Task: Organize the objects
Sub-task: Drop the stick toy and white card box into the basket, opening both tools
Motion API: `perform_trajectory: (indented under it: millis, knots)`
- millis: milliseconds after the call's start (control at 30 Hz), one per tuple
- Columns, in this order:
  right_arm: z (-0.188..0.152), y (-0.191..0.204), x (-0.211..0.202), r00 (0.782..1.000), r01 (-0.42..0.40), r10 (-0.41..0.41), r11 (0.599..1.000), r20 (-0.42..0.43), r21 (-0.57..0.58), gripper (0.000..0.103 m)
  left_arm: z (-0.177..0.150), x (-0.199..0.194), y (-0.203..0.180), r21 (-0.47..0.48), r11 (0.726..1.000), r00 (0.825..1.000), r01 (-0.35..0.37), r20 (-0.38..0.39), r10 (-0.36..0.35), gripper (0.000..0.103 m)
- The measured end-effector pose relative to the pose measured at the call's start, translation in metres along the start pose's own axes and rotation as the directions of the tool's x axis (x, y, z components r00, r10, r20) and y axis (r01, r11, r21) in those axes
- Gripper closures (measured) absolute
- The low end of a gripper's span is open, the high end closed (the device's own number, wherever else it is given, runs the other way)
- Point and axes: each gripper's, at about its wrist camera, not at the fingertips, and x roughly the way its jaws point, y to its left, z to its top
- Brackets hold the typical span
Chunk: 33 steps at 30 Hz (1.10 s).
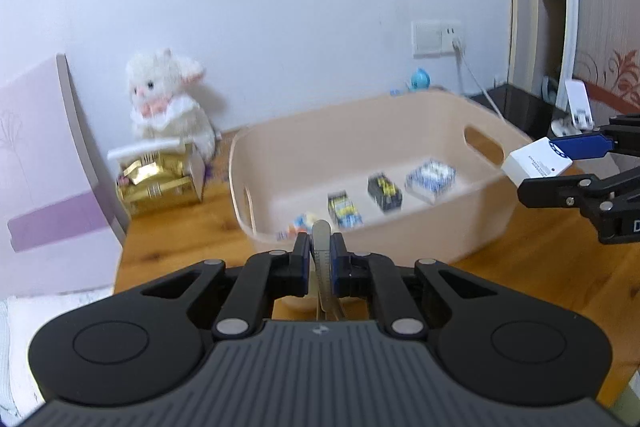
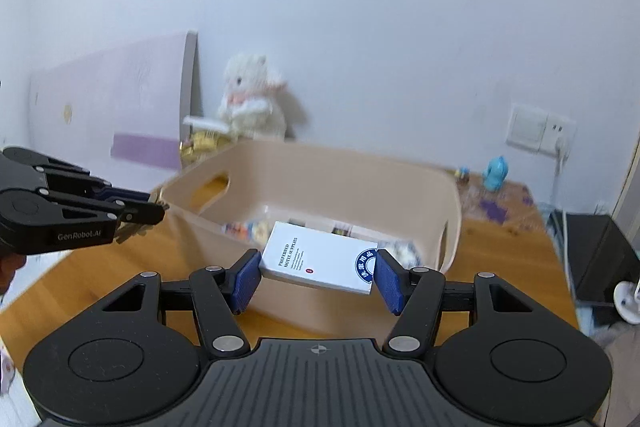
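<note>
1. My left claw (image 1: 321, 247) pinches a thin metal strip (image 1: 321, 235) just short of the bin's near wall; my right claw (image 2: 316, 273) grips one white box (image 2: 320, 257) at its ends.
2. I judge the step as carrying both to the beige bin (image 1: 440, 227) at 12 o'clock; next, reach past the rim and release.
3. Inside the bin: about four small packets (image 1: 385, 191), blurred.
4. On the bench (image 1: 176, 235) at 10 o'clock: one gold bag (image 1: 158, 183), one white plush toy (image 1: 168, 95).
</note>
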Motion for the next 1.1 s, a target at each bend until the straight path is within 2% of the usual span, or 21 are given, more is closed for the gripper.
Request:
perform_trajectory:
  millis: [233, 333, 500, 633, 800, 867, 1000, 1100]
  knots:
    - [0.034, -0.007, 0.011, 0.997, 0.033, -0.033, 0.999, 0.063, -0.002, 0.045, 0.038, 0.021, -0.002, -0.002, 1.0, 1.0, -0.025, 0.009, 0.025, 0.092]
    - [0.046, -0.012, 0.021, 0.997, 0.045, -0.046, 0.999, 0.067, 0.008, 0.045, 0.051, 0.04, -0.004, -0.016, 0.999, 0.999, -0.04, -0.023, 0.04, 0.092]
    - [0.056, -0.021, 0.051, 0.997, 0.069, -0.069, 0.998, 0.018, 0.015, 0.045, 0.063, 0.079, -0.005, -0.046, 0.998, 0.994, -0.038, -0.107, 0.033, 0.092]
    - [0.056, -0.027, 0.081, 0.994, 0.095, -0.094, 0.995, -0.053, 0.014, 0.045, 0.063, 0.113, -0.006, -0.045, 0.996, 0.979, -0.071, -0.196, 0.061, 0.092]
    - [0.042, -0.033, 0.115, 0.982, 0.116, -0.113, 0.993, -0.151, 0.011, 0.045, 0.056, 0.145, -0.007, -0.043, 0.994, 0.95, -0.098, -0.303, 0.081, 0.092]
    - [0.036, -0.035, 0.124, 0.976, 0.118, -0.114, 0.993, -0.185, 0.013, 0.045, 0.053, 0.153, -0.007, -0.054, 0.994, 0.937, -0.092, -0.342, 0.068, 0.091]
    - [0.027, -0.035, 0.138, 0.963, 0.128, -0.124, 0.992, -0.237, 0.002, 0.045, 0.047, 0.165, -0.007, -0.051, 0.993, 0.92, -0.11, -0.384, 0.082, 0.091]
    - [0.025, -0.035, 0.144, 0.957, 0.136, -0.134, 0.991, -0.256, -0.01, 0.045, 0.045, 0.169, -0.005, -0.064, 0.992, 0.916, -0.105, -0.396, 0.071, 0.09]
